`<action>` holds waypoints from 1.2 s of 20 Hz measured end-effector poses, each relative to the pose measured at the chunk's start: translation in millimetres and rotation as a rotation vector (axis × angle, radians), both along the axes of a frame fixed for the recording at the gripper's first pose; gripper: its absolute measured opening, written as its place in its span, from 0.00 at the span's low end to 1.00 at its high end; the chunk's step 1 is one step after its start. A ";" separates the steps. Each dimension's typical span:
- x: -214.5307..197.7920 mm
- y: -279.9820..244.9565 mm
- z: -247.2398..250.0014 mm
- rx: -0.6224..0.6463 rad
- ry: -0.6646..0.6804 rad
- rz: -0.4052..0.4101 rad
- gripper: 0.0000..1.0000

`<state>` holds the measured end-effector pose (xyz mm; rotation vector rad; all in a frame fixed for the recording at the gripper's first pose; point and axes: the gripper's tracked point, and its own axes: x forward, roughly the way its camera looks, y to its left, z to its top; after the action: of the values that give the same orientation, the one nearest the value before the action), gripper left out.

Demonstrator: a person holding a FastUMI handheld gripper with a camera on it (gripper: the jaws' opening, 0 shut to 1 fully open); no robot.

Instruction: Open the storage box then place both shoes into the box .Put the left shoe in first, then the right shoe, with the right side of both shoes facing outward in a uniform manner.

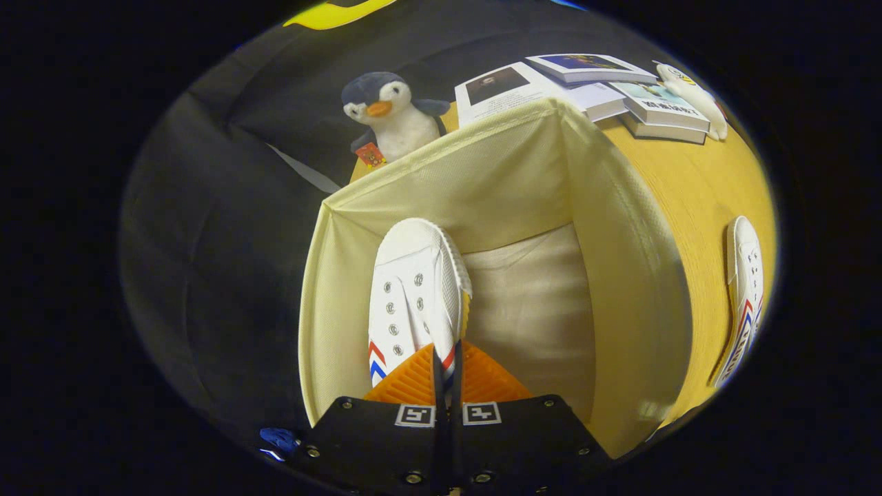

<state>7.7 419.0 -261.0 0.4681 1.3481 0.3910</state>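
Observation:
A cream fabric storage box [606,248] stands open on the yellow wooden table [696,193]. My gripper [446,368] hangs over the box's mouth, its orange fingers [413,379] pressed close together on the heel side of a white canvas shoe [413,289] with red and blue stripes. That shoe points away from me, toe toward the box's far wall, held inside the box near its left wall. The second white shoe [744,303] lies on the table to the right of the box, outside it.
A plush penguin [389,114] sits behind the box's far left corner. Several books and papers [620,89] lie on the table beyond the box, with a small white plush toy [696,96] beside them. Black cloth covers the left side.

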 end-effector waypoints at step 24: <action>30.0 -125.7 109.3 0.084 -0.385 -0.008 0.98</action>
<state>37.7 293.2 -151.8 0.4416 0.9596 0.5052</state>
